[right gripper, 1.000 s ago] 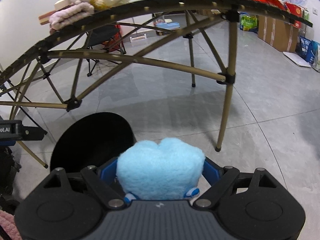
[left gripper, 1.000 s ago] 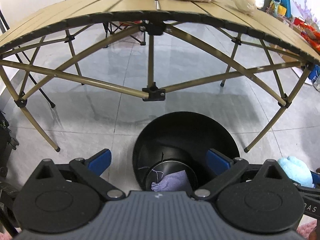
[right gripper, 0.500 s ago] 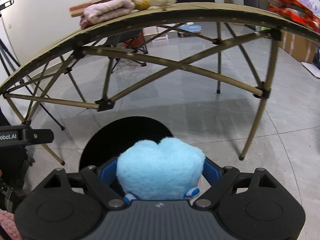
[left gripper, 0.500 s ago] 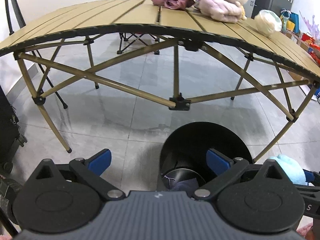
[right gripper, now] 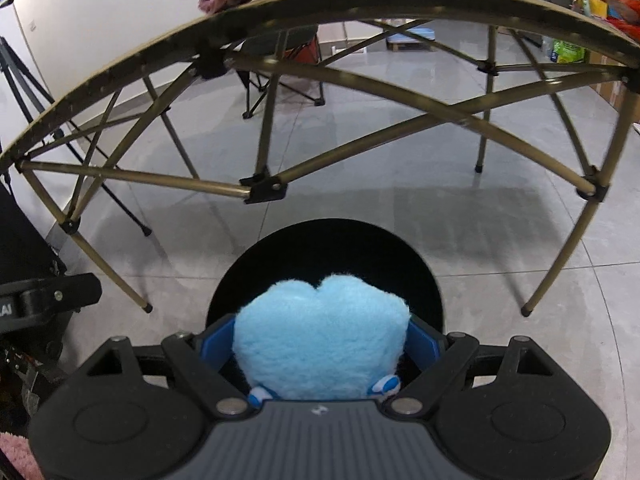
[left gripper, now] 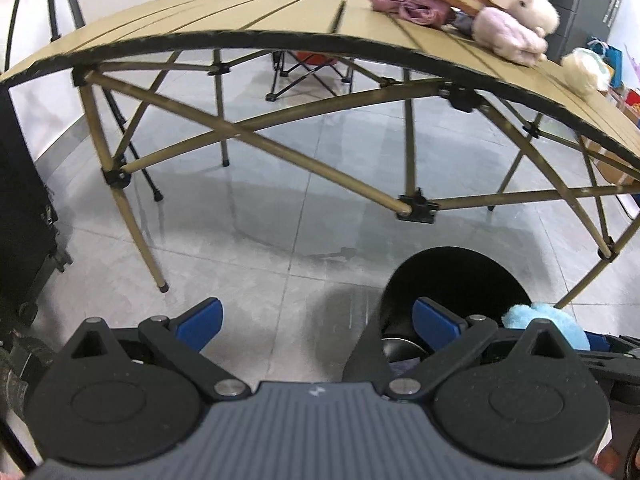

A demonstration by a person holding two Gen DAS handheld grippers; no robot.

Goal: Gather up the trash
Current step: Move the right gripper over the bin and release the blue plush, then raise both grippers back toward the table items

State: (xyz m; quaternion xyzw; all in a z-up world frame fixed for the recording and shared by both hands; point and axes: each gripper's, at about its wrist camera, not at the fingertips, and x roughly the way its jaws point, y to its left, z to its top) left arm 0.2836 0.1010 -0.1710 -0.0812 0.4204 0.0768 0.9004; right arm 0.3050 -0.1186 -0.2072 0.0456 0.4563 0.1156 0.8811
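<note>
We hold a fluffy blue toy [right gripper: 322, 340] in our right gripper [right gripper: 320, 344]. The two blue pads [right gripper: 422, 342] press on its sides, so the jaws stand wide but are full. In the right view the toy sits at 6 o'clock, and the round black bin [right gripper: 328, 248] shows just behind it, also near 6 o'clock. We think the toy is over the bin's mouth, or very close to it.

Our left gripper [left gripper: 316, 318] is wide and has nothing in it. Bare floor [left gripper: 280, 240] shows between its blue pads [left gripper: 200, 318]. In the left view the bin [left gripper: 456, 276] is at 5 o'clock, and we can see the blue toy [left gripper: 548, 322] poking out past it at 4 o'clock. Something small and dark lies down inside the bin, but we cannot tell what it is.

The tan table [left gripper: 280, 20] is at 12 o'clock, with soft toys [left gripper: 512, 28] on top.

So the step now is dropping the toy in the bin. Next we need to let the right jaws go wider so it falls. We should first make sure it hangs well inside the rim, or it may bounce off onto the floor.
</note>
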